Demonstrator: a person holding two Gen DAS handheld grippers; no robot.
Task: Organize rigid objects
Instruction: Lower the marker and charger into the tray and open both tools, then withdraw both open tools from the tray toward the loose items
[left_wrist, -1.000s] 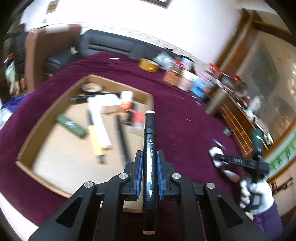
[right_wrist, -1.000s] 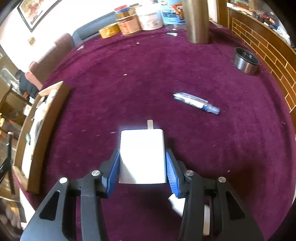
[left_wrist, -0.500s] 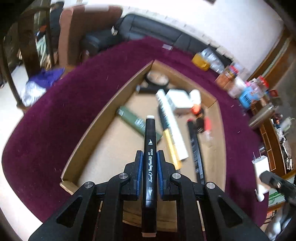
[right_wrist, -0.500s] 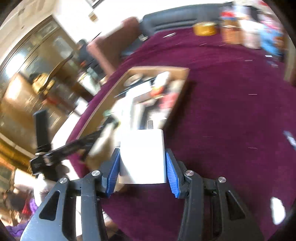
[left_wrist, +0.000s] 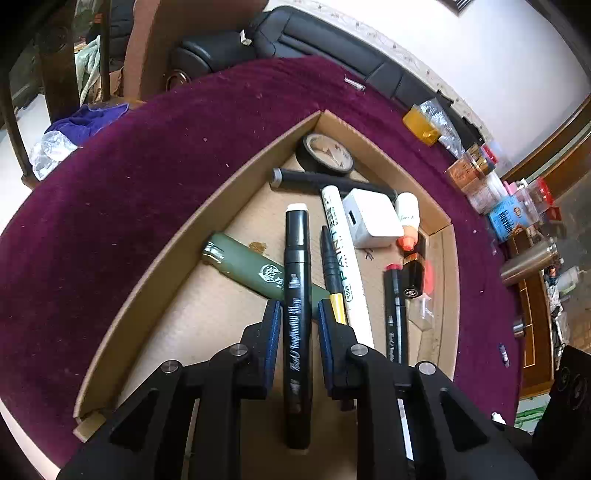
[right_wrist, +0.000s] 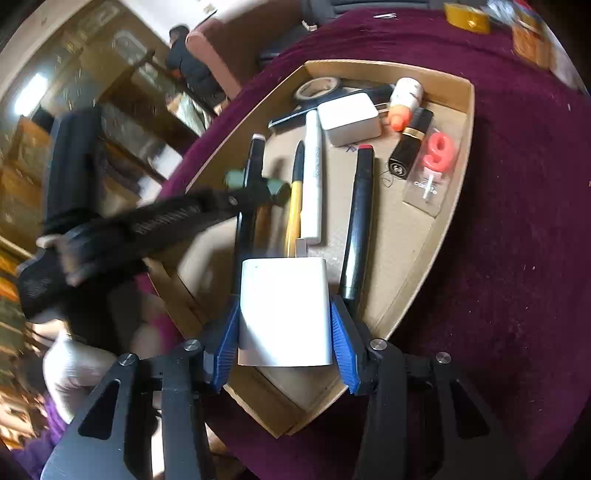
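Swung in from the open purple tablecloth (right_wrist: 517, 221) to above the near end of the cardboard tray (right_wrist: 469, 110): right gripper (right_wrist: 284, 325), tilted steeply down, pinching a white charger (right_wrist: 282, 310) between blue pads. Left gripper (left_wrist: 295, 332), also angled down over the tray's near half, jaws opening, pads just clear of the black art marker (left_wrist: 295, 295) between them, its tip lying across a green lighter (left_wrist: 240, 262). Farther in: paint marker (left_wrist: 341, 258), second white charger (left_wrist: 373, 218), tape roll (left_wrist: 325, 153), lipstick (right_wrist: 410, 147) at far right.
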